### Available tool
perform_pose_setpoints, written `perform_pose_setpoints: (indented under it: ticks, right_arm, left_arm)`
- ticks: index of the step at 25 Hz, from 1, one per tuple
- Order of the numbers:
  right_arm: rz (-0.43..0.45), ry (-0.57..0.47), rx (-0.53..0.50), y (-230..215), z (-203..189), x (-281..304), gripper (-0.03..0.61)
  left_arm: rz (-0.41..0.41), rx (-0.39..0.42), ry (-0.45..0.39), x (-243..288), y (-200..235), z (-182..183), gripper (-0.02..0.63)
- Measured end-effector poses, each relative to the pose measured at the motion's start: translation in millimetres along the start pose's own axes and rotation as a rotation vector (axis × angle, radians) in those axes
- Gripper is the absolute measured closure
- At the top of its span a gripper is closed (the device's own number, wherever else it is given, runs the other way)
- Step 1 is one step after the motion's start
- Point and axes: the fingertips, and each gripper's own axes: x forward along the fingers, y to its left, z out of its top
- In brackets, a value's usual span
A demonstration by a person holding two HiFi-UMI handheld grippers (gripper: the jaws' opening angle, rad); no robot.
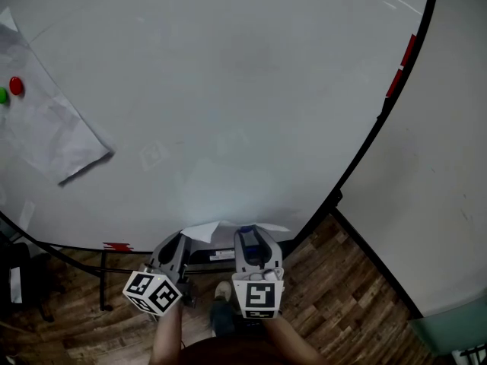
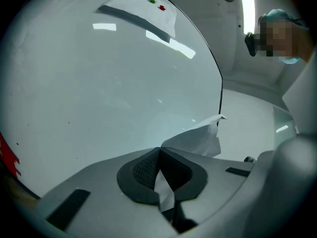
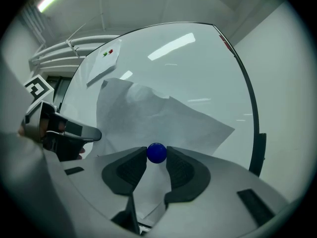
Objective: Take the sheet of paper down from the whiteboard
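Note:
A white sheet of paper (image 1: pixel 204 230) hangs loose at the lower edge of the whiteboard (image 1: pixel 228 90), off its face. My left gripper (image 1: pixel 173 245) is shut on one edge of it; in the left gripper view the paper (image 2: pixel 198 139) runs out from between the closed pads (image 2: pixel 143 170). My right gripper (image 1: pixel 249 239) is shut on a small blue ball magnet (image 3: pixel 157 152), and the creased sheet (image 3: pixel 148 113) spreads out behind it. The left gripper (image 3: pixel 64 133) shows at the left of the right gripper view.
A second crumpled sheet (image 1: pixel 46 120) stays on the board at far left, pinned by a red magnet (image 1: pixel 15 87) and a green magnet (image 1: pixel 3 95). The board's black frame (image 1: pixel 380 120) curves down the right. A white wall (image 1: pixel 441 166) and wood floor (image 1: pixel 342 280) lie beyond.

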Motion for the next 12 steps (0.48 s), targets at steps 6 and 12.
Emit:
perform_pose_setpoints:
  ticks: [6,12]
  right_arm:
    - [0.001,-0.01,0.006,1.9,4.8,-11.8,0.44]
    - [0.001,-0.011,0.023,-1.7,4.9,-23.0,0.44]
  left_arm:
    - [0.02,-0.001,-0.033,-17.7,-0.1,10.3,0.591]
    - [0.043,-0.025,-0.067,-33.2,3.2,16.6,0.591]
